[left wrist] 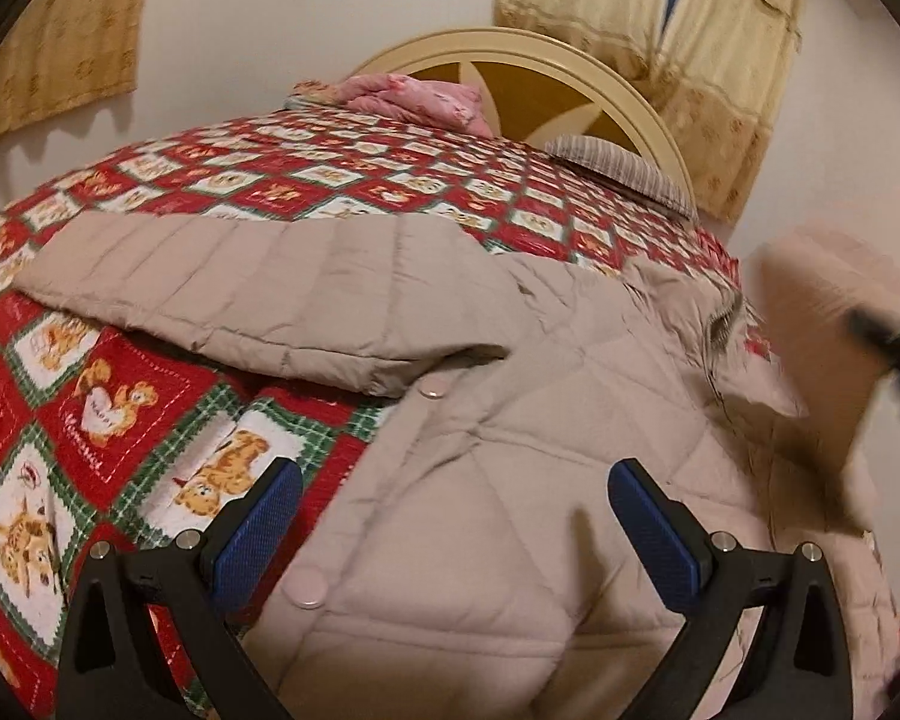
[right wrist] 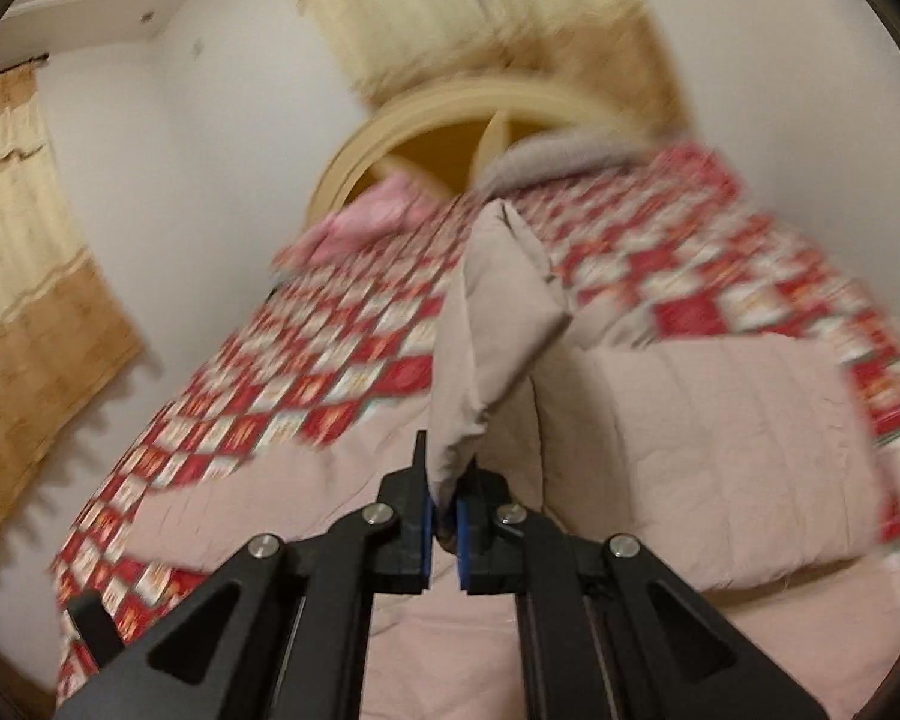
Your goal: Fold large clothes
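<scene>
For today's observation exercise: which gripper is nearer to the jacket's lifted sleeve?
Right. The right gripper is shut on the sleeve, holding it up. The left gripper hovers open above the jacket's body, away from that sleeve.

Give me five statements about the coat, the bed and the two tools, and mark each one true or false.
1. The right tool is shut on a fold of the beige coat. True.
2. The left tool grips a sleeve. False: it is open, holding nothing, over the coat's front.
3. The coat lies on a red patterned quilt. True.
4. The coat's snap buttons are black. False: they are pale, like the fabric.
5. A pink bundle sits by the headboard. True.
</scene>
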The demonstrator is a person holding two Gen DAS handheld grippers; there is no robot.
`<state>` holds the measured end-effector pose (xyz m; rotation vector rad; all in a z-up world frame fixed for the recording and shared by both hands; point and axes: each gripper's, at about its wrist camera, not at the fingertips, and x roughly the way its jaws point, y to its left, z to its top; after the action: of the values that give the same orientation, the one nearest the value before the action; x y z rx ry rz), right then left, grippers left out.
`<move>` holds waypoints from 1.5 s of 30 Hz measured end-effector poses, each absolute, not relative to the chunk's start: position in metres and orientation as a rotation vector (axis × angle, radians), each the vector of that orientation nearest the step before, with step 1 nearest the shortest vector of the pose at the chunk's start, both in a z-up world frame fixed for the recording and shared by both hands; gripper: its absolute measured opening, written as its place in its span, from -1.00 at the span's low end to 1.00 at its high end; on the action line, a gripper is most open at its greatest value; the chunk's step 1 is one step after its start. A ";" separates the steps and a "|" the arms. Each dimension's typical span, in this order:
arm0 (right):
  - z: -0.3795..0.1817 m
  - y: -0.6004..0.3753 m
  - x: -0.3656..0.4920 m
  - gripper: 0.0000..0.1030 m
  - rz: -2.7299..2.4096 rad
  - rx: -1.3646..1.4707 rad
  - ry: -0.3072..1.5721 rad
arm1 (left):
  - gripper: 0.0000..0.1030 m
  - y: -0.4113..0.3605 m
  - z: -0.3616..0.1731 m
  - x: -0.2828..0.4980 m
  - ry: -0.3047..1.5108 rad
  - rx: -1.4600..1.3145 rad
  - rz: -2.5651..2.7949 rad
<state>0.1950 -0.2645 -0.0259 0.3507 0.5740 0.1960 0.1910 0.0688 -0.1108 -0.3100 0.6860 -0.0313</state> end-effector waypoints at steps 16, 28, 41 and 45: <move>-0.107 -0.197 0.234 -0.23 0.404 0.330 0.881 | 0.98 0.081 -0.124 0.201 0.749 -0.416 -0.048; -0.038 -0.328 0.170 -0.45 0.174 0.466 0.589 | 0.98 0.079 -0.124 0.205 0.766 -0.394 -0.046; -0.144 -0.413 0.176 -0.63 -0.239 0.607 0.718 | 0.98 0.072 -0.130 0.212 0.814 -0.360 -0.035; -0.139 -0.410 0.177 -0.48 -0.214 0.621 0.695 | 0.98 0.078 -0.128 0.210 0.812 -0.394 -0.051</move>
<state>0.1770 -0.4101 -0.1392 0.6211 0.6950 -0.2140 0.2097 0.0778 -0.1282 -0.3940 0.8117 -0.0514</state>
